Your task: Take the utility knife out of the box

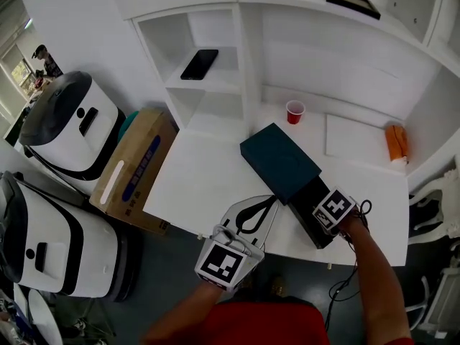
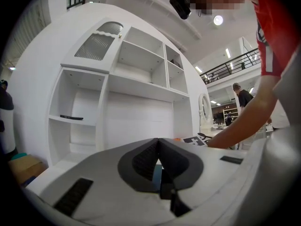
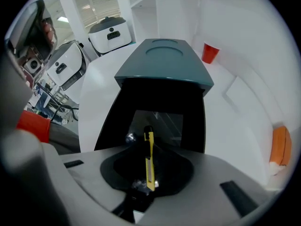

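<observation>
A box lies on the white table. Its dark teal lid is slid back off the black tray. In the right gripper view the lid sits beyond the open black tray. A yellow utility knife stands edge-on between the jaws of my right gripper, which points steeply down into the tray and is shut on the knife. From the head view, the right gripper covers the tray's near end and hides the knife. My left gripper hovers level at the table's front edge, shut and empty.
A red cup, a white board and an orange object sit at the back of the table. A black phone lies on a shelf. A cardboard box and white machines stand on the floor at left.
</observation>
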Available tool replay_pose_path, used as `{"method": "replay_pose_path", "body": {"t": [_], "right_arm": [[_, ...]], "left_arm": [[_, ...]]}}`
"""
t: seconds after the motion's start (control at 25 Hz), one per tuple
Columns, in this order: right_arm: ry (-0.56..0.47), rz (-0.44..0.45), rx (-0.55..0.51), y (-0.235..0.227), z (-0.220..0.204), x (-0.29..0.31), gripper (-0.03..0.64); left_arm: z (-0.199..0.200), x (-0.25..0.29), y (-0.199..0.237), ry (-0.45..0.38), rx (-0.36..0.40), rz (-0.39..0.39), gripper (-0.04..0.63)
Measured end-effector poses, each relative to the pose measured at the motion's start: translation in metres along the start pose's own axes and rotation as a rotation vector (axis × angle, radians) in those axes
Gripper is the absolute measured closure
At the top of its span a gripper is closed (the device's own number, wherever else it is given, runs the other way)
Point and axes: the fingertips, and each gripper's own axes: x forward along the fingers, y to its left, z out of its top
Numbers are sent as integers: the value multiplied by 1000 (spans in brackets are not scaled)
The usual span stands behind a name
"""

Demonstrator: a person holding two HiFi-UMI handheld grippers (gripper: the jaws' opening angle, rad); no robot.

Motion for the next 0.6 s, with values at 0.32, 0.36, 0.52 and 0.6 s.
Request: {"method": "replay_pose_path", "body": {"t": [0.32,0.36,0.52,0.6], "right_arm": [[-301,-98,50,-4,25,-62,543],[-379,-106,59,0,32,-79,543],[-680,-126,123,16,49,-148,543],[-824,-125,147,26,53,-179,543]], "left_arm": [[8,8,-5,-12,8,-28,577],[9,8,-5,-13,7,-28,577],[18,11,-7,-25,6,-27,577],[23,13,-9,-32,9,-32,577]]}}
